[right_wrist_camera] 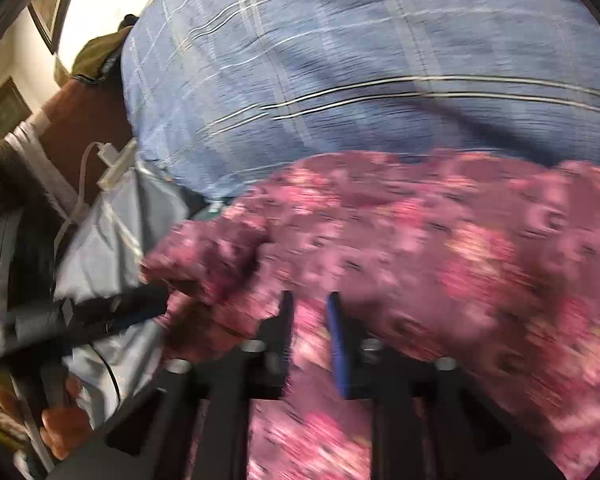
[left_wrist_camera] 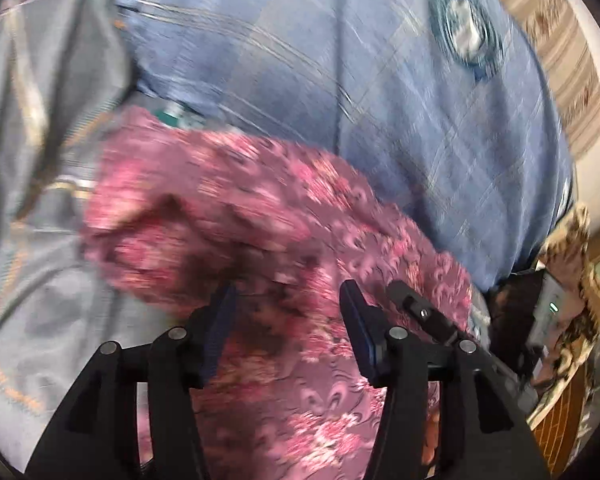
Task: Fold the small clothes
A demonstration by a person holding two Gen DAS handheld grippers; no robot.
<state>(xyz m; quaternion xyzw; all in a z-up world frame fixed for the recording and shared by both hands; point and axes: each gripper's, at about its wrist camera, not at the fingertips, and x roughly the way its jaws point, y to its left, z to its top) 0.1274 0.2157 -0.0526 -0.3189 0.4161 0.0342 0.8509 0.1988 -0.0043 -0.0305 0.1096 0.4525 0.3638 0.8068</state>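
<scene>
Lying rumpled on blue checked bedspread (left_wrist_camera: 380, 120): pink floral garment (left_wrist_camera: 260, 220), soft, light, limp; gripping best at hem corners; left gripper (left_wrist_camera: 288, 316) and right gripper (right_wrist_camera: 310, 312) both hovering open, holding nothing

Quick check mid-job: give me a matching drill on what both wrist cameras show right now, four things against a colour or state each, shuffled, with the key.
Things
1. pink floral garment
2. bed cover
3. left gripper
4. right gripper

Colour or state
A. blue with pale check lines
B. jaws apart by a narrow gap, cloth beneath
C. rumpled, lying on the blue fabric
D. jaws wide apart, nothing pinched

Pairs: 1-C, 2-A, 3-D, 4-B
</scene>
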